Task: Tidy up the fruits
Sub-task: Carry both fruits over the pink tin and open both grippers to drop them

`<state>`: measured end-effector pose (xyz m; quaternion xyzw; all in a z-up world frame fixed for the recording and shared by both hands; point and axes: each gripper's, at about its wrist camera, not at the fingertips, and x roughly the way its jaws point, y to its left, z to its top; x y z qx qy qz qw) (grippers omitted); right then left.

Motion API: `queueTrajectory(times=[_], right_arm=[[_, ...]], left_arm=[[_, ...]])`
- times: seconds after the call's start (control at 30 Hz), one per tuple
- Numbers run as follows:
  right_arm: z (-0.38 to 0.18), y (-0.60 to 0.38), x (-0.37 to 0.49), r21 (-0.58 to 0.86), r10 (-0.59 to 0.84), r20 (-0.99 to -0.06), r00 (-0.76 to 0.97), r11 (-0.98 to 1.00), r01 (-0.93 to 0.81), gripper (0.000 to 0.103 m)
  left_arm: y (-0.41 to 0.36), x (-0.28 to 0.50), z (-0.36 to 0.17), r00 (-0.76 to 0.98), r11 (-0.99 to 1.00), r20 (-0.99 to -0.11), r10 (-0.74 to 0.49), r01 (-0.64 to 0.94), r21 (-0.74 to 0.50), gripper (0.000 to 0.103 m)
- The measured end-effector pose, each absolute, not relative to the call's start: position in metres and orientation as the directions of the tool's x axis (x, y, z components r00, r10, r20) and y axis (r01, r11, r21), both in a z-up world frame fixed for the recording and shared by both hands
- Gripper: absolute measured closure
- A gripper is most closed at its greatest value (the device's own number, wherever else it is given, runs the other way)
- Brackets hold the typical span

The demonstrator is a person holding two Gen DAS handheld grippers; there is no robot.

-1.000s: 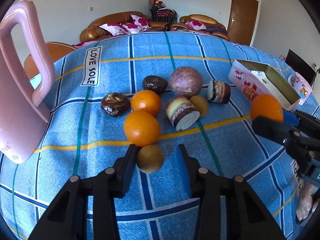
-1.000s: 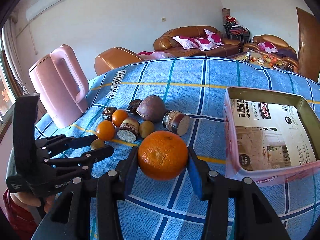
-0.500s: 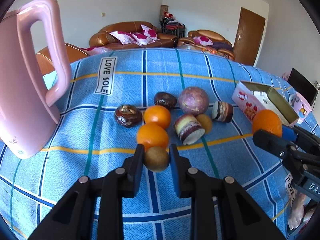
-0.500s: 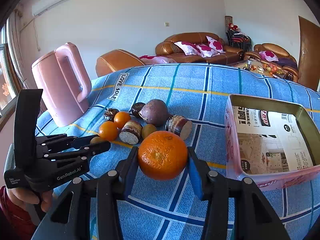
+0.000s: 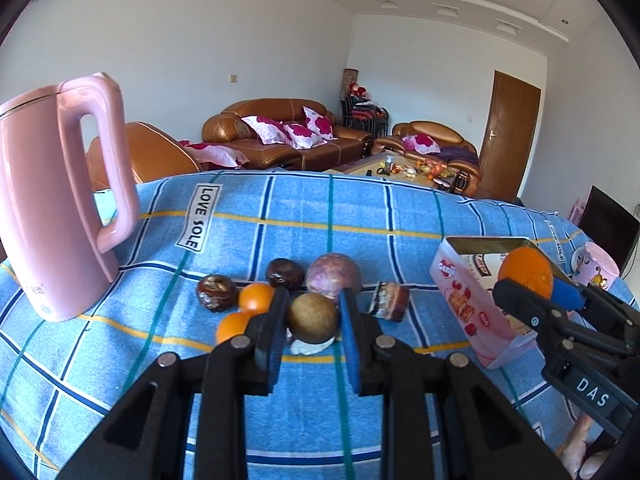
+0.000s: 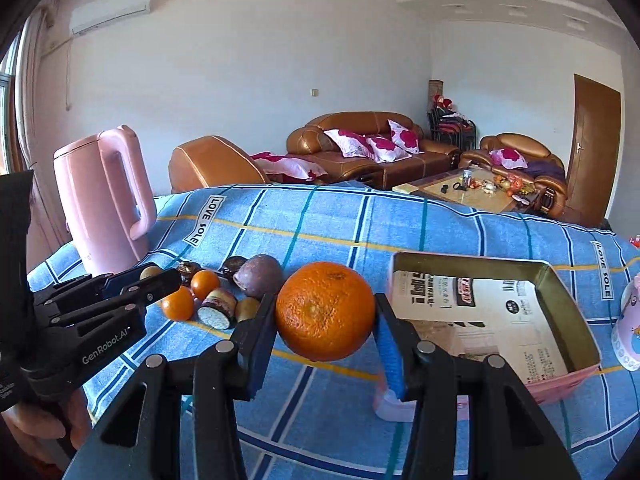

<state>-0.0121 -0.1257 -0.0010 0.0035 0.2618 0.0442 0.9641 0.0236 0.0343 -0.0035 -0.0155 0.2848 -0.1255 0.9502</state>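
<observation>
My left gripper (image 5: 313, 316) is shut on a small brown round fruit (image 5: 313, 318) and holds it lifted above the fruit pile. My right gripper (image 6: 325, 312) is shut on a large orange (image 6: 325, 311), held above the cloth just left of the open pink box (image 6: 560, 312). The pile on the blue checked cloth holds two small oranges (image 5: 256, 298), a purple round fruit (image 5: 333, 276), dark brown fruits (image 5: 217, 292) and a cut piece (image 5: 390, 301). The left view shows the right gripper with the orange (image 5: 526, 272) over the box (image 5: 476, 312).
A tall pink kettle (image 5: 60, 208) stands at the left on the table. A pink cup (image 5: 596, 268) stands right of the box. The cloth's far edge drops toward sofas and a coffee table behind.
My left gripper closed on the small brown fruit and lifted it off the cloth. My right gripper kept its hold on the orange and rose, moving closer to the box.
</observation>
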Motion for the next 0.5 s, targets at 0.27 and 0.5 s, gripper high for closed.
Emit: queueTrajectory(times=[0.27,0.5], right_arm=[[-0.003,-0.176,-0.010,0.017,0.001,-0.512,0.859,1.000,0.009,0.054],[-0.005,-0.213,-0.009,-0.009,-0.075,-0.514,0.854,0.997,0.082,0.054]], left_arm=[[-0.025,0.024,-0.002,0.799,0.953,-0.527,-0.291,0.289,-0.088,0.076],[-0.075,0.028,-0.004,0.777,0.935,-0.535,-0.330,0.348,-0.071,0.076]])
